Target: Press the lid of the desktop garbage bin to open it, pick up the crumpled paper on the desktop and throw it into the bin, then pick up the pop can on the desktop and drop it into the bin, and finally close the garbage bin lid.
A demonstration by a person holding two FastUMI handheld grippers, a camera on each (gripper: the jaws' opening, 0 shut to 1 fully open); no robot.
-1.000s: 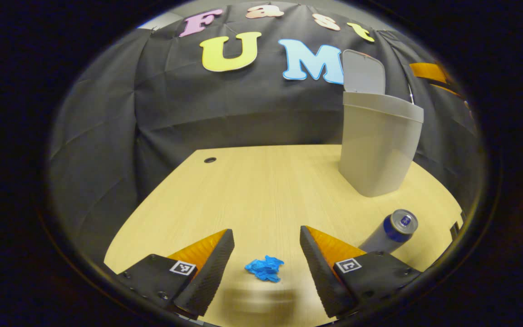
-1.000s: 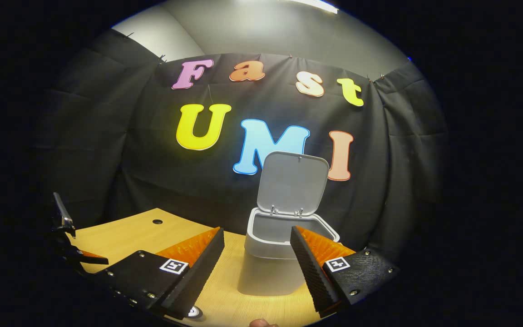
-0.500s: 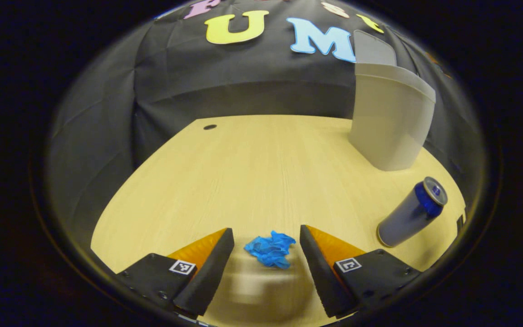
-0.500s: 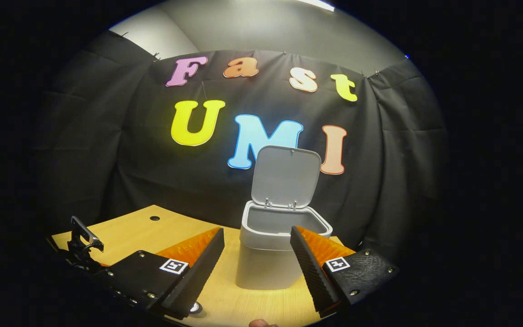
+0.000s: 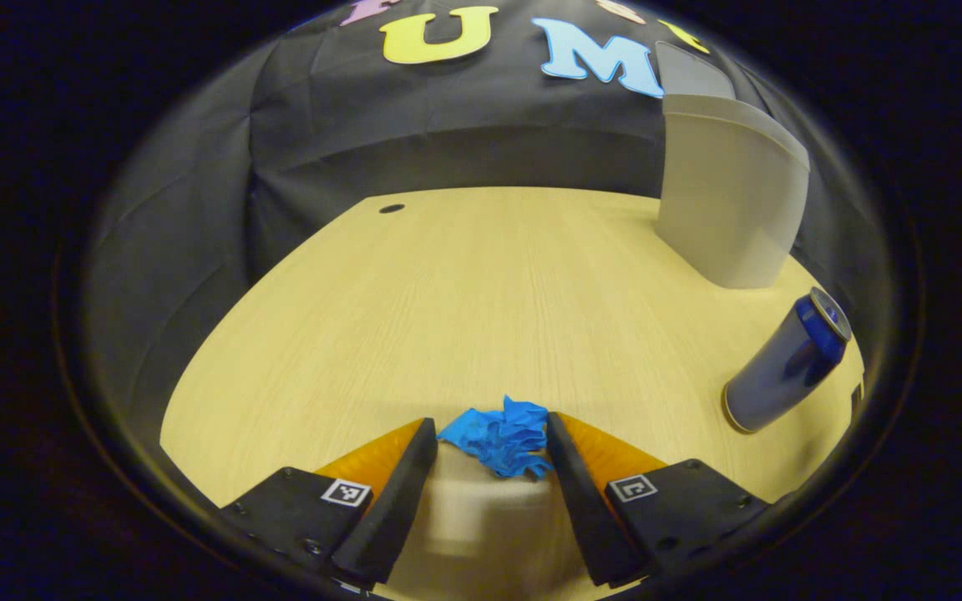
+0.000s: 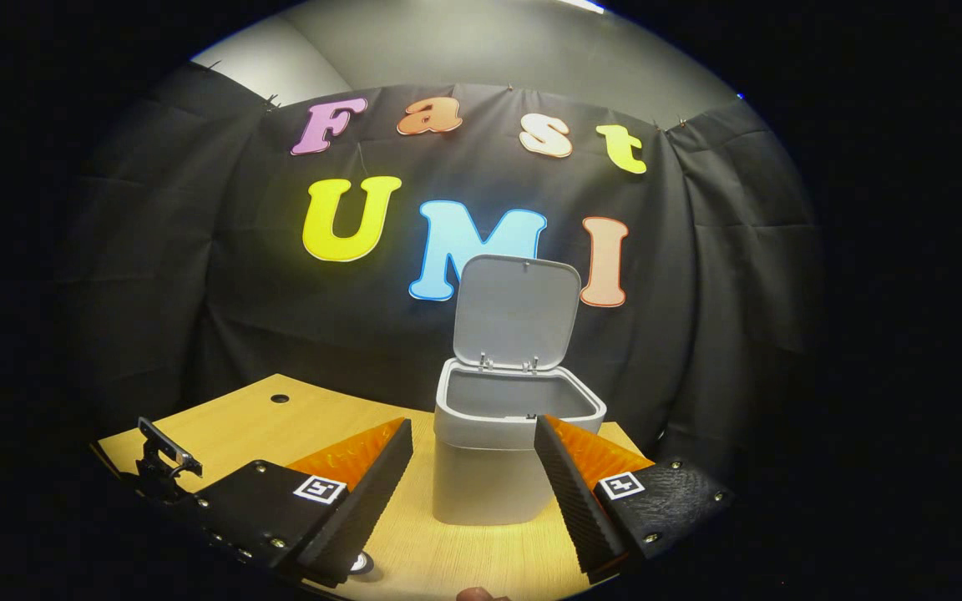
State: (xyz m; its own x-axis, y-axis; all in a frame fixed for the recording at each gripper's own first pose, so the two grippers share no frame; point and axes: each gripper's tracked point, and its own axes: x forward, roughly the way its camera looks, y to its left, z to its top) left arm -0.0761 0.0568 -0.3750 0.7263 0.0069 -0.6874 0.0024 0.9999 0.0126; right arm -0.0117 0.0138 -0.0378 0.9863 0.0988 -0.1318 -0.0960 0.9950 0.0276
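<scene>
1. Garbage bin (image 6: 493, 451) is the largest thing and my landmark. It is a smooth grey plastic box with rounded corners, and it stands on the pale wood-grain desktop (image 5: 464, 300) near the back edge. Its lid (image 6: 517, 310) stands up on the back hinges, so the mouth is free; I judge the opening step is done.
2. Right gripper (image 6: 473, 488) hovers in front of the bin, a little above the desktop. Its two wedge-shaped fingers (image 6: 364, 492) are spread wide with nothing between them, and the bin shows in the gap. I think it waits here so that it does not block the way to the mouth.
3. Left gripper (image 5: 489, 476) is low over the desktop, well apart from the bin, on the near side of it. Its fingers (image 5: 389, 492) have ribbed faces and stand on both sides of the paper. The right one seems to touch it, the left one is just beside it, so the jaws are not yet closed on it.
4. Pop can (image 5: 786, 361) stands upright between the bin and the near edge, close to the bin. It is a dark blue metal cylinder with a silver top, and it is not yet touched.
5. Crumpled paper (image 5: 498, 436) is a small blue ball with sharp folds. It lies on the desktop, far in front of the bin. It looks light and soft, so a gentle closing should be enough.
</scene>
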